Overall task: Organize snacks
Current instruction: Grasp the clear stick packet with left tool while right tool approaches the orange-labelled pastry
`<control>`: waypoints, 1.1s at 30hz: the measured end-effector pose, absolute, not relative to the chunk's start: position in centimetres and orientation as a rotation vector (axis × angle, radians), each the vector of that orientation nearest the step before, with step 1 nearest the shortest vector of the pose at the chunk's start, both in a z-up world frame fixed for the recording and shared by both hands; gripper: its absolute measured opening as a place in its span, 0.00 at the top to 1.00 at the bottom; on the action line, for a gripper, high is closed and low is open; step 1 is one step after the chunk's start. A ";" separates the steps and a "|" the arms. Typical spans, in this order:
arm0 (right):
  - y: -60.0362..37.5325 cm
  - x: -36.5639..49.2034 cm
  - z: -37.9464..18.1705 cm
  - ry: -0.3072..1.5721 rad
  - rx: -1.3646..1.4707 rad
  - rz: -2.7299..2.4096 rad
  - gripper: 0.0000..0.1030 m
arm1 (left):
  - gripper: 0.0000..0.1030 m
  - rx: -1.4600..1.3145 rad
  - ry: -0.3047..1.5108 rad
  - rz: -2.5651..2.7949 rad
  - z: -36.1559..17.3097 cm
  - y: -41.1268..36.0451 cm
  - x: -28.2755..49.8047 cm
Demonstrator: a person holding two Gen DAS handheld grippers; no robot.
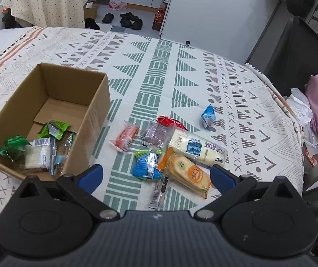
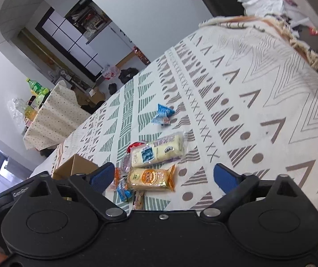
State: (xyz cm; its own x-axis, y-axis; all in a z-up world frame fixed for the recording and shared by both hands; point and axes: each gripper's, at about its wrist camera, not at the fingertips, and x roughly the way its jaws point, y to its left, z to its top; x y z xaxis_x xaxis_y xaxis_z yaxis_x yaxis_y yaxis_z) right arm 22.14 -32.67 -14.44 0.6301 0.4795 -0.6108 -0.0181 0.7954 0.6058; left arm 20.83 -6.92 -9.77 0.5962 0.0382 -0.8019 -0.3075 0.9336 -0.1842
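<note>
Snacks lie on a table [image 1: 203, 71] under a patterned cloth, some inside a box [image 1: 96, 120] at the left, the rest loose in a cluster to its right.

Left gripper [image 1: 156, 173]: fingers spread wide, nothing between the pads. The loose cluster sits just ahead of and between the fingertips. Nearest are a blue pack [image 1: 146, 165] and an orange cracker pack [image 1: 185, 172]. Beyond them lie a red-and-clear pack [image 1: 125, 139], a purple pack [image 1: 156, 133], a red pack [image 1: 169, 121] and a long pale bar [image 1: 198, 148]. A small blue sachet [image 1: 208, 116] lies apart, farther right.

Right gripper [image 2: 162, 178]: fingers spread wide, gripping nothing. The cracker pack [image 2: 151, 178] lies between the fingertips, nearer the left one; the bar [image 2: 157, 151] lies just beyond it.

The box is open-topped corrugated cardboard with upright walls, and holds green and clear packs. Bare cloth extends beyond and right of the cluster to the fringed table edge [image 1: 279, 95]. All wrappers are glossy, crinkled film.
</note>
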 end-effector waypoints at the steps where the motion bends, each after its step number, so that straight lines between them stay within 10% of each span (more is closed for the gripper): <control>1: -32.7 22.2 -14.6 0.858 0.602 0.310 0.11 | 0.03 -0.316 0.917 0.210 -10.0 -6.9 21.0; 25: -30.3 26.0 -18.5 1.010 0.607 0.364 0.34 | 0.52 -0.362 1.114 0.209 -19.1 -7.7 25.1; 33: -29.1 27.8 -19.1 0.978 0.630 0.442 0.39 | 0.83 -0.376 1.142 0.230 -19.9 -7.2 25.4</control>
